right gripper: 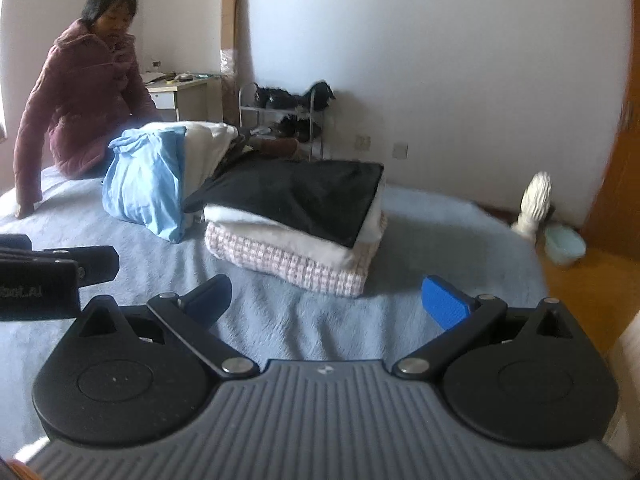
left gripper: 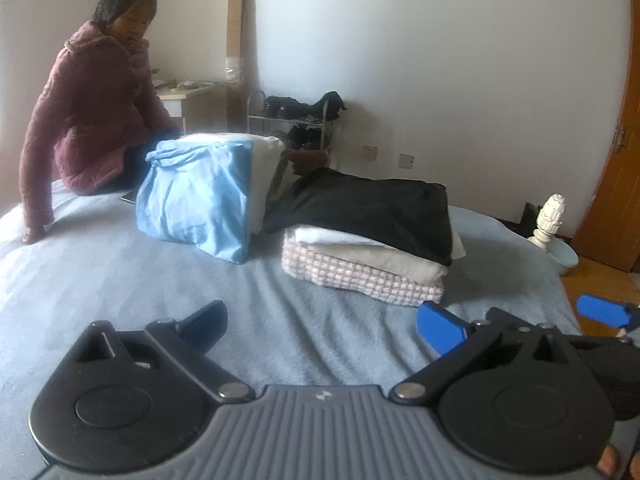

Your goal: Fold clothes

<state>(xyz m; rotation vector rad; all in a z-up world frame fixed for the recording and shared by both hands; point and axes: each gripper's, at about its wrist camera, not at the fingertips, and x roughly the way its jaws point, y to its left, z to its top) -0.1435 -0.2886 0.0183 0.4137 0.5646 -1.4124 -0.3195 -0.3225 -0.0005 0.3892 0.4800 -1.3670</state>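
Left wrist view shows the left gripper (left gripper: pixel 322 322) hovering over the grey-blue bedspread (left gripper: pixel 120 280), its two fingers spread wide with nothing between them. Beyond it, toward the far side of the bed, sits the folded stack (left gripper: pixel 372 248): a pink-and-white checked piece at the bottom, white pieces over it, and a black garment (left gripper: pixel 372 204) on top. The stack's long axis runs left to right across the view, dropping slightly toward the right, and the black garment's left end trails off the stack toward the blue bundle (left gripper: pixel 196 196). That bundle stands just left of the stack, touching it, with white cloth showing at its right side. A person in a maroon padded jacket (left gripper: pixel 88 120) sits on the bed left of the stack, behind the bundle, one hand (left gripper: pixel 34 232) pressed on the bedspread. Right of the stack, past the bed's edge, a white carved bedpost finial (left gripper: pixel 548 216) stands by a pale basin.

From the right wrist view, the right gripper (right gripper: pixel 326 300) also hangs over the bedspread short of the stack, fingers wide apart and empty. Part of the left gripper's black body shows at that view's left edge, well left of the stack.
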